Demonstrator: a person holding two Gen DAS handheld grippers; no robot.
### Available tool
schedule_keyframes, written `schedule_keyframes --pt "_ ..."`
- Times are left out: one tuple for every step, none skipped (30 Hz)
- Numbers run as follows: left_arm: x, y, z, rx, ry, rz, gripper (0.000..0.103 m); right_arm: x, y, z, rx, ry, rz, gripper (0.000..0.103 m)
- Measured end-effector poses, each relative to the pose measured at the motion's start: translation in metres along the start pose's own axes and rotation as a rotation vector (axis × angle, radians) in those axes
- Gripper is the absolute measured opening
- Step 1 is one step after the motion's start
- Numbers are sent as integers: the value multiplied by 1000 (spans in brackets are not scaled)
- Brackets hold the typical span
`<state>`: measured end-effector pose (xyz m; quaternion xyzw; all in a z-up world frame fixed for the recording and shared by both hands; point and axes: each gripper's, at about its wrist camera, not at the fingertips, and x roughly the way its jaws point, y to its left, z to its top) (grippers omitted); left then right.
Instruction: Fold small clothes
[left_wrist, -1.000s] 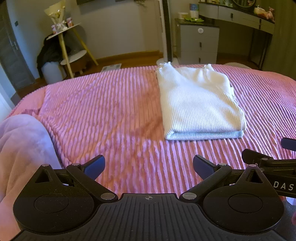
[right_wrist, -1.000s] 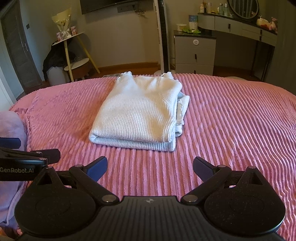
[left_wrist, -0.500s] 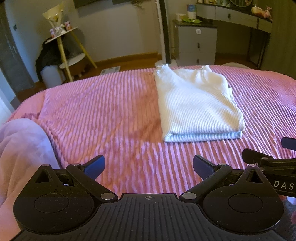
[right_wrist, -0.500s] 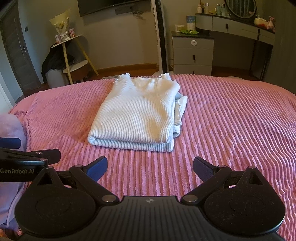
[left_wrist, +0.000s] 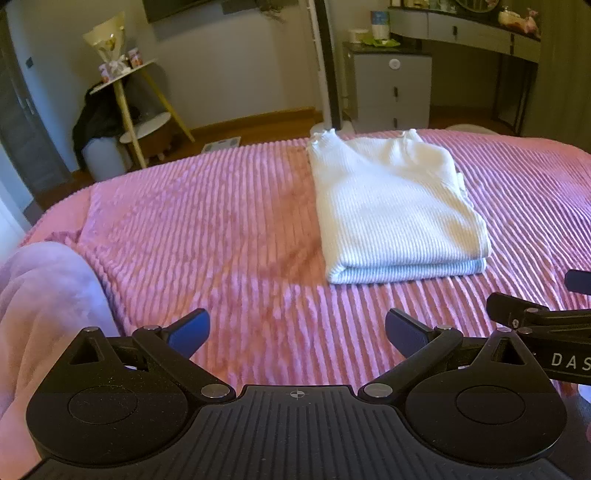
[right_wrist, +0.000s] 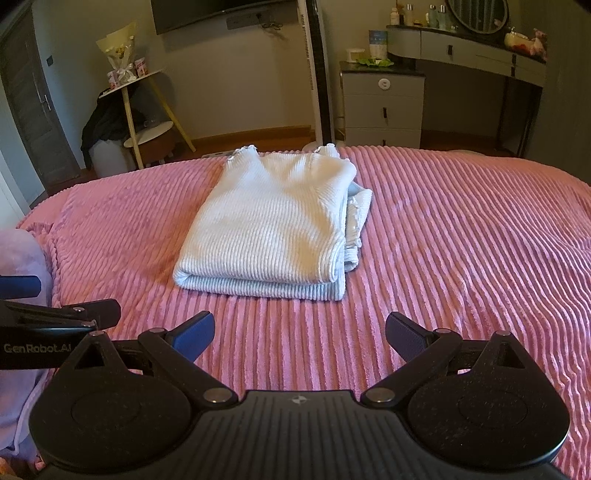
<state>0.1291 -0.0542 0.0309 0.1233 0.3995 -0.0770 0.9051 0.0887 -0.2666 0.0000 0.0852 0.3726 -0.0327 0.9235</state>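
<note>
A white ribbed knit garment (left_wrist: 395, 210) lies folded into a neat rectangle on the pink ribbed bedspread (left_wrist: 221, 236); the right wrist view shows the same garment (right_wrist: 273, 225) with a sleeve edge peeking out on its right side. My left gripper (left_wrist: 295, 328) hovers open over the bedspread, short of the garment and to its left, holding nothing. My right gripper (right_wrist: 301, 330) is open too, just in front of the garment's near folded edge, empty. Each gripper shows at the edge of the other's view.
A pale lilac blanket (left_wrist: 40, 306) is bunched at the bed's near left corner. Beyond the bed stand a yellow-legged side table (right_wrist: 144, 107), a grey drawer unit (right_wrist: 382, 107), a tall white fan (right_wrist: 316, 74) and a dressing table (right_wrist: 480, 51).
Both grippers have pulled back and risen slightly from the garment, so it looks a little farther away. The garment itself has not moved, and both grippers stay open.
</note>
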Motion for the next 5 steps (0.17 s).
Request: schedule_keyframes --pt "0 0 0 -1 4 0 103 0 0 0 2 0 0 99" --pt "1 0 0 1 5 -2 103 0 -1 0 3 0 1 99" --pt "1 -1 0 4 6 -2 103 0 -1 0 4 1 2 99" --pt "2 -1 0 7 8 2 103 0 -2 0 6 1 3 99" --pt "2 -2 0 11 8 6 103 0 -2 0 8 -1 2 99"
